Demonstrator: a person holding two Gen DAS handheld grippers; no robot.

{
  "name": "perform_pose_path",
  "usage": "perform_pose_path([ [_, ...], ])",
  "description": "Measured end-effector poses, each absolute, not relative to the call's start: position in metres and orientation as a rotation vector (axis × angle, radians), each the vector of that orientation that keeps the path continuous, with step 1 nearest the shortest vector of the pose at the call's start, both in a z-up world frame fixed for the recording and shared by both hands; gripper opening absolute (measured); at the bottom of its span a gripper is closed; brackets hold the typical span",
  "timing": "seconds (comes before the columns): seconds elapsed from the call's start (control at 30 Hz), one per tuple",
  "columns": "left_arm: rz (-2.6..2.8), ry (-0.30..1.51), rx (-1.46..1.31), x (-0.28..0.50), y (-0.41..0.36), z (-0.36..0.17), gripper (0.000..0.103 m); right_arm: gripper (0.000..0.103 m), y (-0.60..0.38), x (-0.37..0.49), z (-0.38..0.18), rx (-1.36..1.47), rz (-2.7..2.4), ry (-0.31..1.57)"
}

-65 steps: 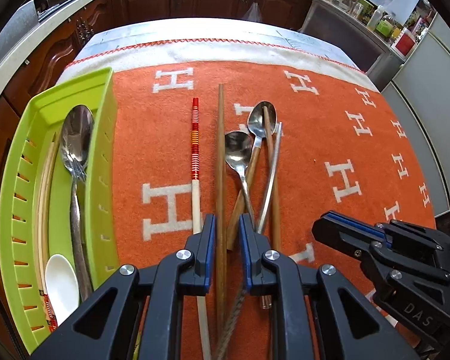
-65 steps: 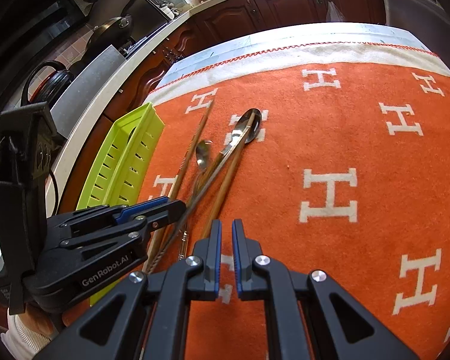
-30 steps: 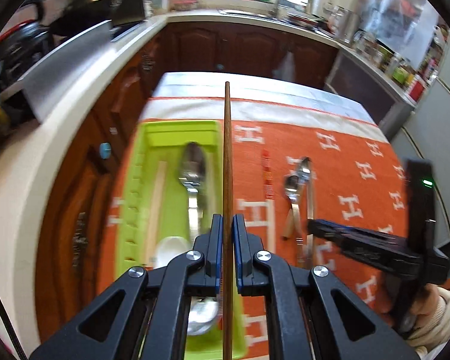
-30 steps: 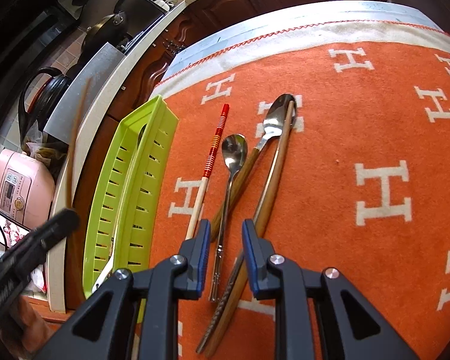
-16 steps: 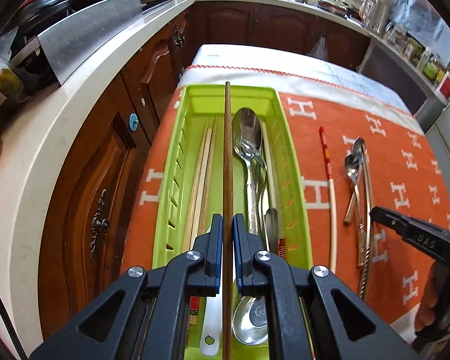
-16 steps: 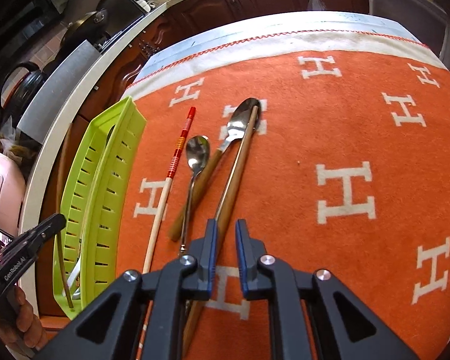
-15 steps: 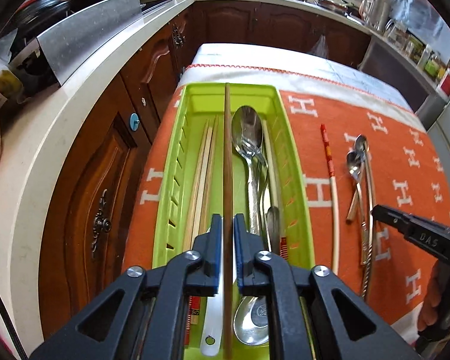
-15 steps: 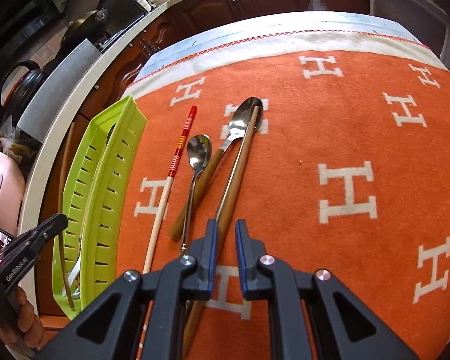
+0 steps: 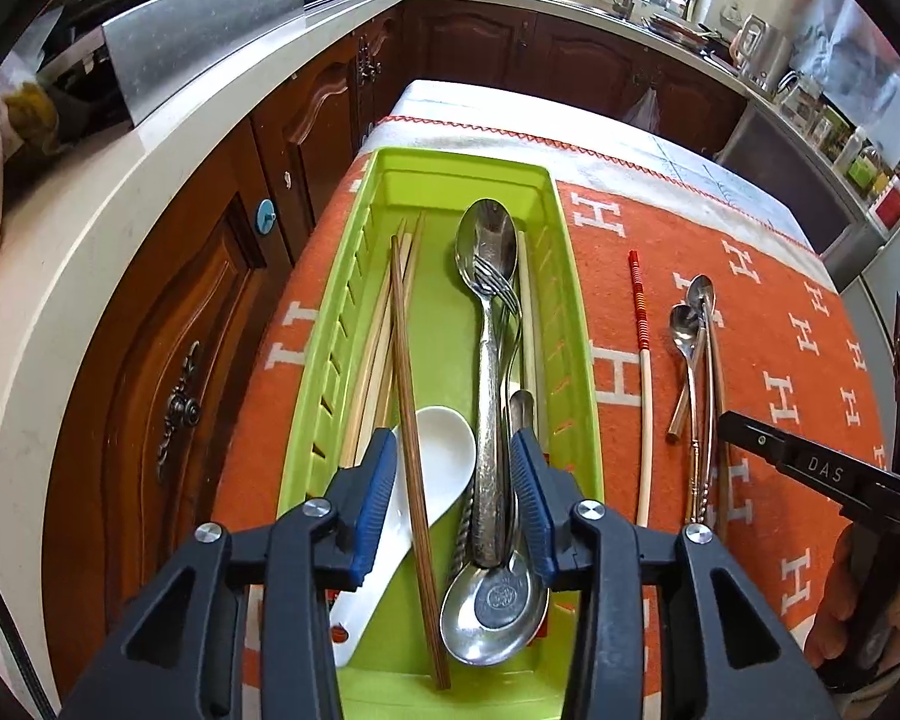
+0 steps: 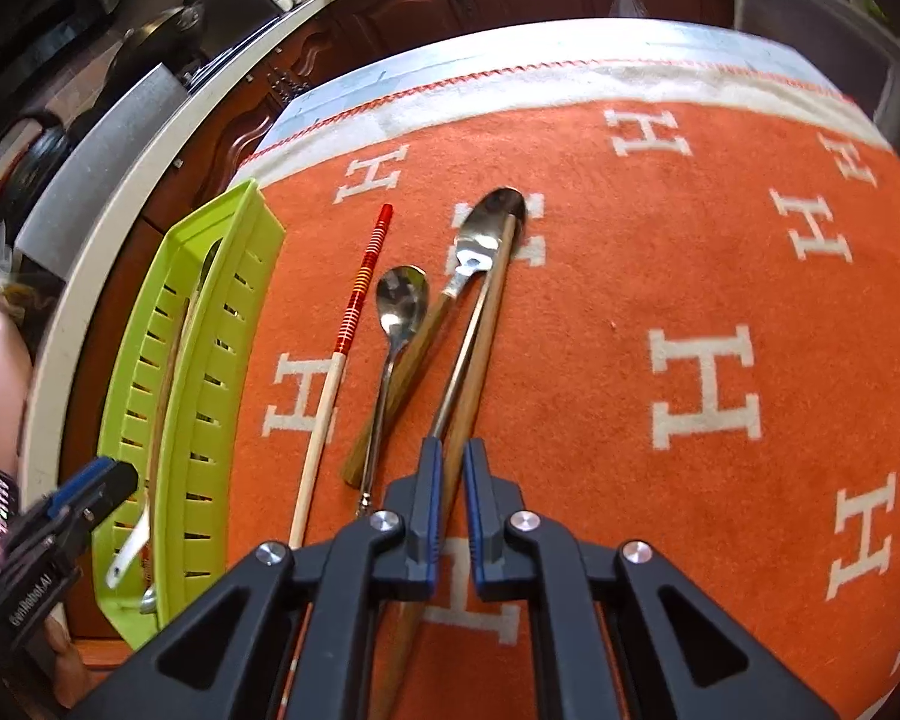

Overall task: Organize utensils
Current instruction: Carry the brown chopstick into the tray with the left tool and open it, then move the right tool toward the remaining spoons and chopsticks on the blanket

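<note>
Left gripper was opening over the green tray; the dark chopstick lay loose inside, touching neither pad. Right gripper was closing on a wooden chopstick on the orange mat.

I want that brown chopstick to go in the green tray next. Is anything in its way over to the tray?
Yes. Between the brown chopstick in the right gripper and the green tray lie a wooden-handled spoon, a small metal spoon and a red-striped chopstick on the orange cloth, so it probably must be lifted over them.
</note>
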State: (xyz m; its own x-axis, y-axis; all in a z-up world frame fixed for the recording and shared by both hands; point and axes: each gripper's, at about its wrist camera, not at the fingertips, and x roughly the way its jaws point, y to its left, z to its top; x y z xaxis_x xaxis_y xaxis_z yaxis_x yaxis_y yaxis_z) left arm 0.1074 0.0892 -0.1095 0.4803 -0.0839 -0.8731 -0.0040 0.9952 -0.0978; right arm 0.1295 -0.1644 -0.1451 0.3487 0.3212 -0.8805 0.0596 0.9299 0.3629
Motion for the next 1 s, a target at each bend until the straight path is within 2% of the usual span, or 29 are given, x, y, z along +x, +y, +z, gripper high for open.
perform_pose_path([
  [0.17,-0.033,1.049,-0.084,0.101,0.092,-0.105,0.061,0.006,-0.173,0.118,-0.132,0.399,0.166,1.188],
  [0.33,-0.005,1.012,-0.058,0.094,0.092,-0.096,0.062,0.005,-0.175,0.109,-0.111,0.436,0.189,1.159],
  [0.47,0.027,0.989,-0.036,0.09,0.093,-0.088,0.068,0.005,-0.158,0.108,-0.091,0.459,0.288,1.157],
  [0.53,0.045,0.976,-0.037,0.089,0.097,-0.084,0.069,0.005,-0.146,0.11,-0.081,0.454,0.336,1.154],
  [0.57,0.061,0.968,-0.04,0.087,0.1,-0.082,0.07,0.0,-0.139,0.11,-0.075,0.447,0.365,1.15],
  [0.73,0.116,0.945,-0.095,0.087,0.122,-0.075,0.073,0.0,-0.102,0.112,-0.044,0.366,0.498,1.101],
  [0.83,0.142,0.958,-0.117,0.088,0.132,-0.078,0.073,0.0,-0.089,0.12,-0.043,0.317,0.491,1.092],
  [1.0,0.132,0.985,-0.149,0.09,0.139,-0.086,0.073,0.001,-0.082,0.141,-0.079,0.302,0.433,1.179],
])
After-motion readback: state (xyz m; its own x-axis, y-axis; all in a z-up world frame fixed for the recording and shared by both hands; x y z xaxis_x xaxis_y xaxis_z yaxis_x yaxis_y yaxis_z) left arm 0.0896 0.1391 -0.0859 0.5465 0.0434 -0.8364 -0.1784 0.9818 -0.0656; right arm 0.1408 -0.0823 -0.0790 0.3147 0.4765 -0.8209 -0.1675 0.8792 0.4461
